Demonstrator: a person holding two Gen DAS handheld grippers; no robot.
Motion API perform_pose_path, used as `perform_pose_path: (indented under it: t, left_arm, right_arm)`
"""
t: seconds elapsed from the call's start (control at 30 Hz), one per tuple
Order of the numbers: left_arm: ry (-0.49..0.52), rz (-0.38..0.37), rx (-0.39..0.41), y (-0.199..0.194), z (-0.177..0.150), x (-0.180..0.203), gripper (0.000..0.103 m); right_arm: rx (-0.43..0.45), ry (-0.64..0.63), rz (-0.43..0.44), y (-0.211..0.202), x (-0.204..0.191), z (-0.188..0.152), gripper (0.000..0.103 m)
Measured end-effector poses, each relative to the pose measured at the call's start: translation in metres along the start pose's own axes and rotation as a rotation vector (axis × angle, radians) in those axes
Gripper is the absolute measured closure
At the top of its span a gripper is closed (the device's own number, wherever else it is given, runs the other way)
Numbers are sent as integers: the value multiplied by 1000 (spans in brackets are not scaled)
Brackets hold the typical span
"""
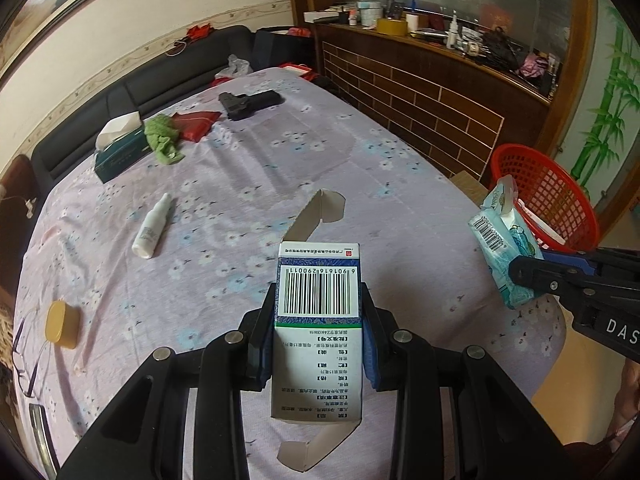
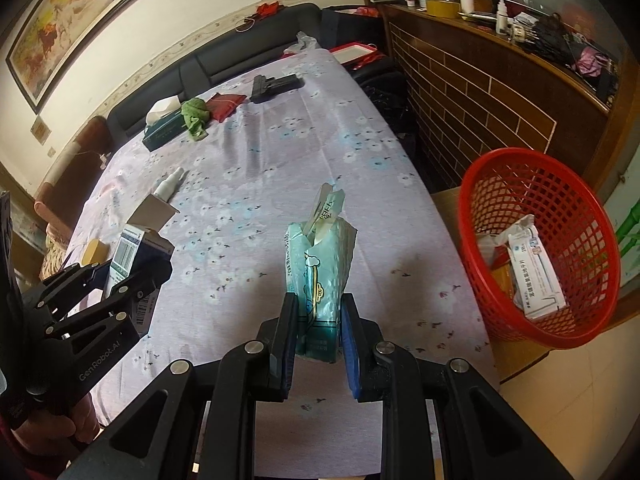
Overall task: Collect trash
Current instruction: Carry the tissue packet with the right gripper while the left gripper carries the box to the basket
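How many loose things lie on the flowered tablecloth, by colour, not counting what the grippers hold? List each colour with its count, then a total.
White: 1, the spray bottle
Yellow: 1, the yellow block
Green: 2, the tissue box and the green cloth
Red: 1, the red pouch
Black: 1, the black gun-shaped object
Total: 6

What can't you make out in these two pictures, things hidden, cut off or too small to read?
- Red basket, right wrist view: its bottom is hidden under the cartons.
- Same basket, left wrist view: partly hidden behind the tissue pack and right gripper.
- Medicine box, left wrist view: whether anything is inside; small print unreadable.
- Glasses, left wrist view: cut off at the left edge.
- Shelf clutter: too small to identify.
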State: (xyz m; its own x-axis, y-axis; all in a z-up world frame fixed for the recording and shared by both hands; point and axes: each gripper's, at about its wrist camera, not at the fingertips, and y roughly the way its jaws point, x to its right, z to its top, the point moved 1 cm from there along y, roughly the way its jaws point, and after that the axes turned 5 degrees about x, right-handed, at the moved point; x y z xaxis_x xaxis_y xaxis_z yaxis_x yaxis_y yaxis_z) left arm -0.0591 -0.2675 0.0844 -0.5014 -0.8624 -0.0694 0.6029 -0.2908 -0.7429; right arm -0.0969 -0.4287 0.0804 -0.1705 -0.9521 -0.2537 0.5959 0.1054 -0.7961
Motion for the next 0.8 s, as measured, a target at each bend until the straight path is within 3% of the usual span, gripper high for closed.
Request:
perform_pose_path:
  t: [0.8]
  left_arm:
    - [102, -110, 27, 19, 42, 80, 70]
  right_arm:
    - [23, 111, -94, -18, 78, 7, 80]
